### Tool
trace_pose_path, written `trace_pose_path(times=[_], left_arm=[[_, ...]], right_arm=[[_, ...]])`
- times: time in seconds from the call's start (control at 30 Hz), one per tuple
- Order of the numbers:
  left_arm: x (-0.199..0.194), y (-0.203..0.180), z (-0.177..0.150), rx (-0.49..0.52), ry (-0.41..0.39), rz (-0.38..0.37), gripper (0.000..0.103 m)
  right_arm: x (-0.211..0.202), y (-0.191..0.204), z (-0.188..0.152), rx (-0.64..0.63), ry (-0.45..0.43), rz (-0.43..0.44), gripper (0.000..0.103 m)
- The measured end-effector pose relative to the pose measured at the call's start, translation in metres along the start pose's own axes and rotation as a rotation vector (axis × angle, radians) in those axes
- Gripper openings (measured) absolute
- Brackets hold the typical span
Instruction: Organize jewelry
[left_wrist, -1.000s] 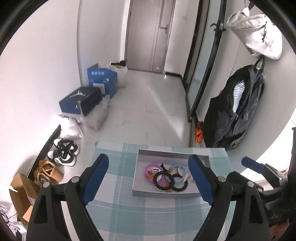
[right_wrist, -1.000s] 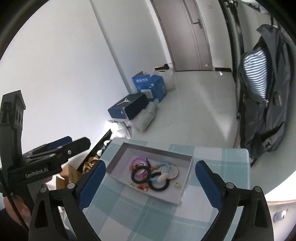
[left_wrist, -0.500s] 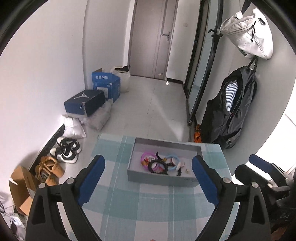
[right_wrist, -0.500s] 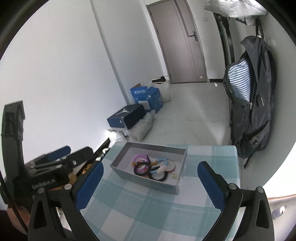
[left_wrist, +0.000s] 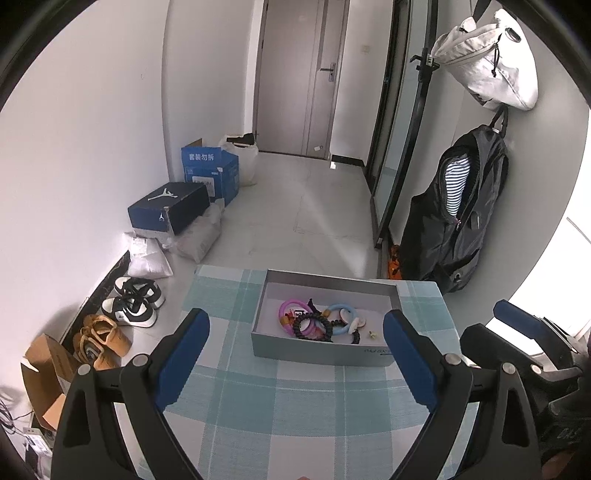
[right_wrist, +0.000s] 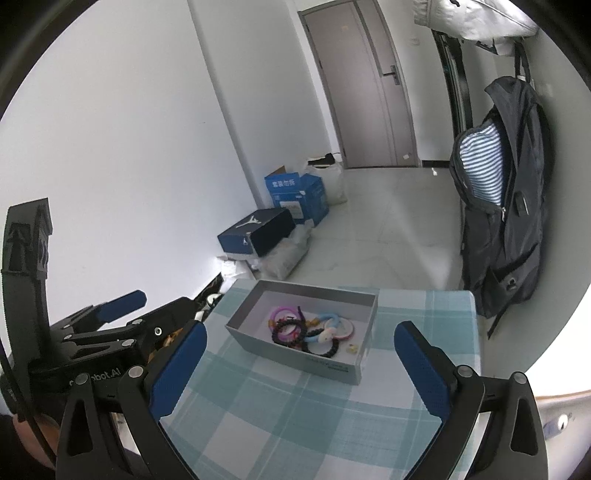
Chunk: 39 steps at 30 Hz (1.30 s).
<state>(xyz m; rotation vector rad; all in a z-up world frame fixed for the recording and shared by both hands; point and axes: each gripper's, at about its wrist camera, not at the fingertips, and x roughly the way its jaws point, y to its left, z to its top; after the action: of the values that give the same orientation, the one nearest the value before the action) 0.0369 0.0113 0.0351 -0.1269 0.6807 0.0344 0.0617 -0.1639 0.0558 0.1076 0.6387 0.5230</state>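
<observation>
Both the left gripper (left_wrist: 295, 354) and right gripper (right_wrist: 299, 354) hang open, empty; tangled bracelets (left_wrist: 317, 323) probably snag together when lifted from the box (left_wrist: 321, 354).

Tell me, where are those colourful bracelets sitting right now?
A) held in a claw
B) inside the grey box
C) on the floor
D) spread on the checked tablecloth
B: the bracelets lie in a heap inside the open grey box, and both claws are open and empty.
</observation>
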Motion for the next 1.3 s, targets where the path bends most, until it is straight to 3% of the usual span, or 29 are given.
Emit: trace_pose_path(times=[1.3], left_arm=[[0.0014, 0.0024, 0.0032, -0.031, 0.007, 0.013, 0.093]], right_arm=[[0.0092, 0.0011, -0.0043, 0.014, 0.021, -0.001, 0.103]])
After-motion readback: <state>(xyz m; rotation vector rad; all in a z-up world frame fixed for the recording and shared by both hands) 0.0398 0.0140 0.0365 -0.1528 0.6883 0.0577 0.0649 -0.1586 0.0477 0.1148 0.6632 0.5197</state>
